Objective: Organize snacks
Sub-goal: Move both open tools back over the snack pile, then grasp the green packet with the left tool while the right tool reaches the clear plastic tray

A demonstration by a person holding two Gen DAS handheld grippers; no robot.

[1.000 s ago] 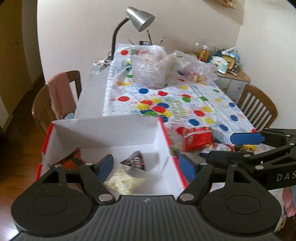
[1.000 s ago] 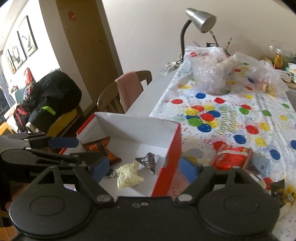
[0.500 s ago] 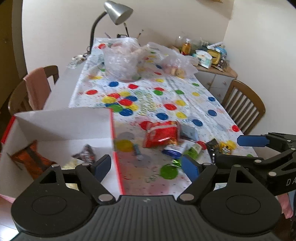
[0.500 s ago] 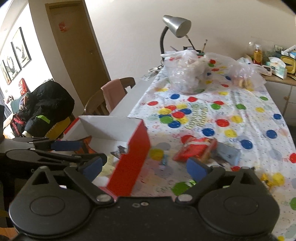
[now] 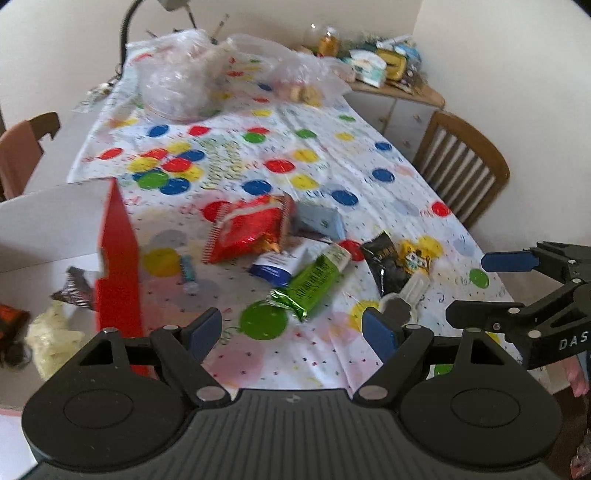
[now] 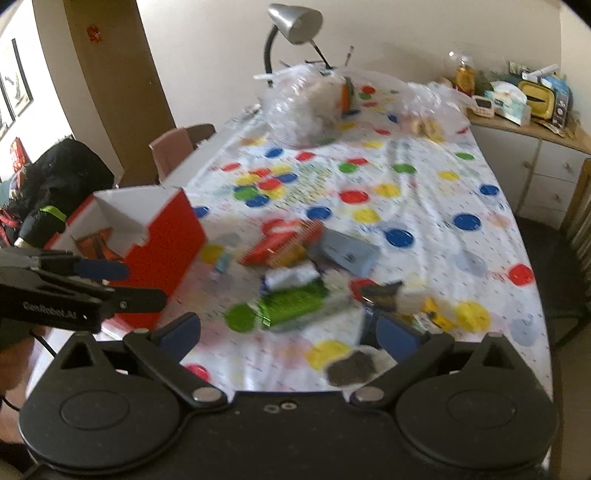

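Observation:
A red box [image 5: 118,258] with a white inside stands at the table's left; a dark wrapper [image 5: 74,291], a pale yellow packet [image 5: 55,336] and an orange one [image 6: 96,243] lie in it. Right of it loose snacks are scattered: a red packet [image 5: 247,229], a green bar [image 5: 314,280], a blue-white packet [image 5: 277,264], a light blue pack [image 5: 321,219], a black packet [image 5: 384,258], a yellow one [image 5: 413,254]. My left gripper [image 5: 291,330] hovers open above the green bar, holding nothing. My right gripper [image 6: 288,332] is open and empty over the same pile.
The table wears a cloth [image 5: 332,155] with coloured dots. Clear plastic bags [image 5: 177,85] and a desk lamp [image 6: 295,22] stand at the far end. Wooden chairs [image 5: 461,173] flank both sides, one with a pink cloth [image 6: 173,147]. A cluttered sideboard [image 6: 517,110] stands back right.
Both grippers swung right, from above the red box to above the loose snacks. The right gripper's jaws spread wider. The box slid to the left edge of both views.

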